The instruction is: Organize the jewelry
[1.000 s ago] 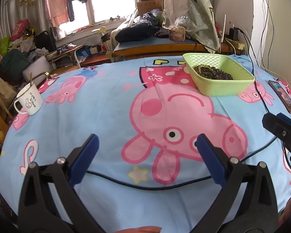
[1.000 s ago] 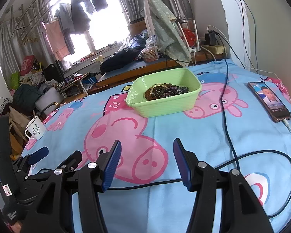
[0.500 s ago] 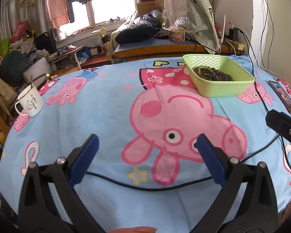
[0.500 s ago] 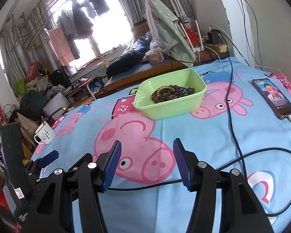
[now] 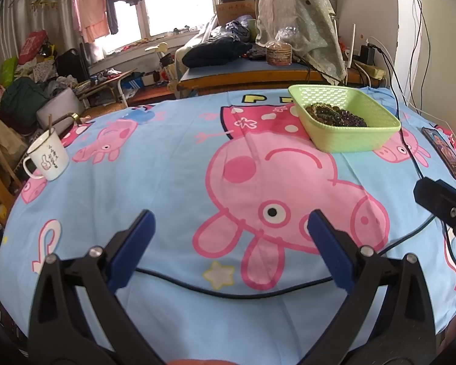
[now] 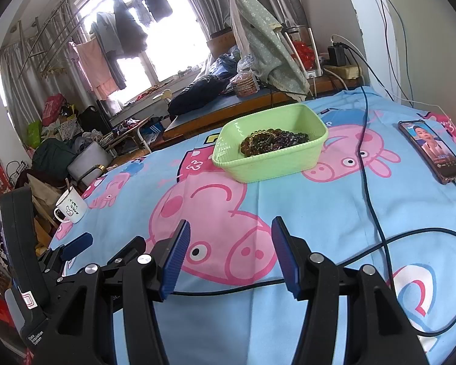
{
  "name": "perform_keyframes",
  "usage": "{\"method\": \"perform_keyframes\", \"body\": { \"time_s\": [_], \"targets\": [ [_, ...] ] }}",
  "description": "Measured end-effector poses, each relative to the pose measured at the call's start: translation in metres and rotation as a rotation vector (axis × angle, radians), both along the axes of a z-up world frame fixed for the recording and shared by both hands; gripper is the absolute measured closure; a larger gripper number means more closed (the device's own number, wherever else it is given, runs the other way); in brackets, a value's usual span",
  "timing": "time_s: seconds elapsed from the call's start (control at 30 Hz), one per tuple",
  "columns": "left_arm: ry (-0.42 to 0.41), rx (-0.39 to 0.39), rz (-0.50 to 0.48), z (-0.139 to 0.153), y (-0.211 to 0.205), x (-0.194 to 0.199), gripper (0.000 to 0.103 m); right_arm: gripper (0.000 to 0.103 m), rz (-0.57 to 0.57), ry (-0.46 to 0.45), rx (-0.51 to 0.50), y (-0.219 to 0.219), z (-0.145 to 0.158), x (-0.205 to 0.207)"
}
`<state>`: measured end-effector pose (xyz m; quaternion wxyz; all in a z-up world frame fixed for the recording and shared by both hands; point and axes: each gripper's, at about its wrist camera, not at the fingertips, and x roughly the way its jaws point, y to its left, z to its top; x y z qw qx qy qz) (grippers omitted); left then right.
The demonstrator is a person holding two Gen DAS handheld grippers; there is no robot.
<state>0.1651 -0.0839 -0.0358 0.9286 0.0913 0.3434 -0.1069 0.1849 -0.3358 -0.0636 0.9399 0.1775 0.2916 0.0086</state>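
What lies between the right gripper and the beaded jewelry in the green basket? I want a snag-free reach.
Only bare sheet lies on the direct line from the right gripper, jaws open, to the jewelry in the green basket. A black cable runs to the right of that path.

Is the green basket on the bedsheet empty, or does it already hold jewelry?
Not empty. The green basket holds a pile of dark beaded bracelets, visible in both wrist views; their count cannot be told.

Cartoon-print sheet [image 6: 304, 206] carries basket [image 6: 270, 164], mug [image 6: 71, 208], phone [image 6: 431, 152], cable [image 6: 371, 188].
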Motion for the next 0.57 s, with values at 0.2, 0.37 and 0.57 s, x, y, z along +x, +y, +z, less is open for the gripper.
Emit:
{"method": "perform_keyframes", "body": {
  "time_s": [0.2,0.37,0.57],
  "targets": [
    [-0.02,-0.003,-0.007,0.0008,0.0004,-0.0033,0.006,0.076,0.0,0.0,-0.002,0.0004,-0.0002,0.0001],
    [-0.018,-0.012,-0.019,0.003,-0.0027,-0.0059,0.006,0.076,-0.002,-0.001,0.002,0.0007,-0.0003,0.0002],
    [0.009,-0.012,-0.017,-0.0005,-0.0042,-0.0026,0.006,0.076,-0.004,0.003,0.011,-0.0003,-0.0006,-0.0002]
  ]
}}
